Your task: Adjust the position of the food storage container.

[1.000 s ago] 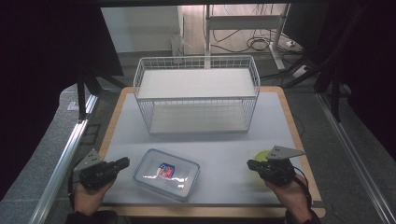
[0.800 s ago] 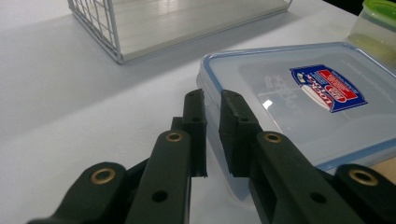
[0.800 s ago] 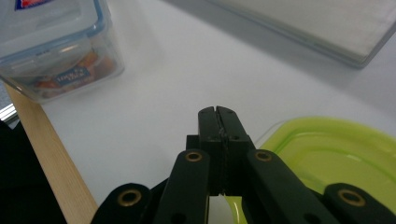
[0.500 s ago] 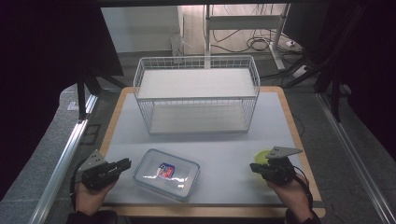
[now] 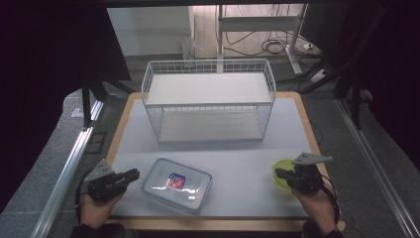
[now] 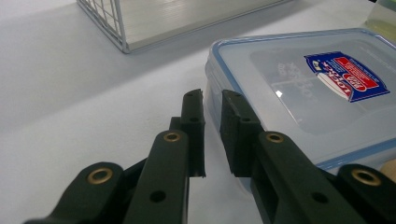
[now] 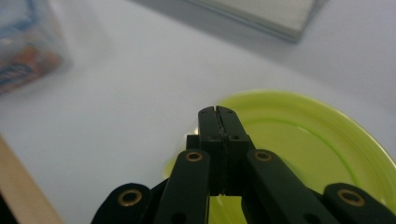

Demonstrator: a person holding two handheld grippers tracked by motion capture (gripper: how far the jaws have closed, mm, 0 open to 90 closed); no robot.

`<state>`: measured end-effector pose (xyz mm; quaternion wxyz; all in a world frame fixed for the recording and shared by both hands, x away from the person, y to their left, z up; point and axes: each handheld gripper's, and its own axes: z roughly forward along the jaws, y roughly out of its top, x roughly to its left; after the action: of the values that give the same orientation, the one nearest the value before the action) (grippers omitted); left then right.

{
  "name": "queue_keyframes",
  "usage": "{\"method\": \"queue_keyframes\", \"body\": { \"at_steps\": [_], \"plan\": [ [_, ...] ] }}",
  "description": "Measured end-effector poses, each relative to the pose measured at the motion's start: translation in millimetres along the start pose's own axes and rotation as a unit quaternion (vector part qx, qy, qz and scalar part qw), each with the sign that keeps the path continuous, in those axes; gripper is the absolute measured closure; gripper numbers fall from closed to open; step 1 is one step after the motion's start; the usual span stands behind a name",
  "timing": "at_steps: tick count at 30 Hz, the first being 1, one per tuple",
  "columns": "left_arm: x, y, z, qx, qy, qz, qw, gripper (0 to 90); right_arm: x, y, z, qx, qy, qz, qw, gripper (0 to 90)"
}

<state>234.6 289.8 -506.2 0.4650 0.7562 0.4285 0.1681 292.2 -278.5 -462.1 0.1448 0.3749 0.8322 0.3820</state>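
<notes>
Little has shifted since the earlier frames: both hands sit at the near edge as before, the right one marginally nearer the person, and nothing on the table has changed place.

Item under work: the clear lidded container [image 5: 176, 185] with a blue-edged lid and a red-and-blue label, lying flat on the white mat [image 5: 233, 148] at front centre. It is closed and untouched. The left gripper [image 5: 130, 176] lies just beside its left corner, jaws parted by a narrow slit with nothing between them; in the left gripper view the tips [image 6: 212, 100] point at the container's corner [image 6: 299, 88] without contact.

The right gripper [image 5: 280, 173] is clenched tight on nothing, its tips [image 7: 218, 112] poised over the near rim of the yellow-green dish [image 7: 308, 140], which rests on the mat at front right, well apart from the container.

Behind both stands the white wire basket [image 5: 208, 101], with nothing visible inside it.

Assessment: work is at its outset. No item is grasped, lifted or relocated; approach, grip and any placing all remain to be done.
</notes>
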Motion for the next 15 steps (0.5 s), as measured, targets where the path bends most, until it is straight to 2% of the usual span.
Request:
{"method": "queue_keyframes", "body": {
  "at_steps": [1, 3, 6, 8, 10, 12, 13, 15],
  "plan": [
    [-0.1, 0.1, 0.3, 0.0, 0.0, 0.0, 1.0, 79.7, 7.8, 3.5, 0.2, -0.009, 0.007, -0.013, 0.9999, 90.0],
    [-0.6, 0.0, 0.7, 0.001, -0.001, 0.001, 1.0, 79.8, 15.5, 5.6, 3.9, -0.007, 0.023, -0.02, 0.9995, 90.0],
    [-0.9, 0.1, 1.1, 0.003, -0.001, 0.002, 1.0, 79.8, 21.5, 4.9, 14.3, 0.016, 0.028, -0.035, 0.9989, 90.0],
    [-1.0, 0.0, 1.8, 0.006, -0.002, 0.003, 1.0, 79.9, 19.3, 2.8, 19.3, 0.031, 0.021, -0.035, 0.9987, 90.0],
    [-1.1, -0.2, 2.9, 0.009, -0.003, 0.003, 1.0, 80.0, 14.6, 1.4, 19.4, 0.031, 0.023, -0.021, 0.999, 90.0],
    [-1.1, -0.3, 3.4, 0.011, -0.003, 0.003, 0.9999, 80.1, 12.6, 1.2, 18.3, 0.032, 0.015, -0.021, 0.9992, 90.0],
    [-1.0, -0.6, 4.3, 0.013, -0.004, 0.003, 0.9999, 80.2, 8.6, 0.2, 16.3, 0.032, 0.002, -0.017, 0.9993, 90.0],
    [-0.9, -0.9, 4.9, 0.016, -0.004, 0.003, 0.9999, 80.2, 3.2, -1.4, 14.3, 0.03, -0.001, -0.011, 0.9995, 90.0]
  ]
}}
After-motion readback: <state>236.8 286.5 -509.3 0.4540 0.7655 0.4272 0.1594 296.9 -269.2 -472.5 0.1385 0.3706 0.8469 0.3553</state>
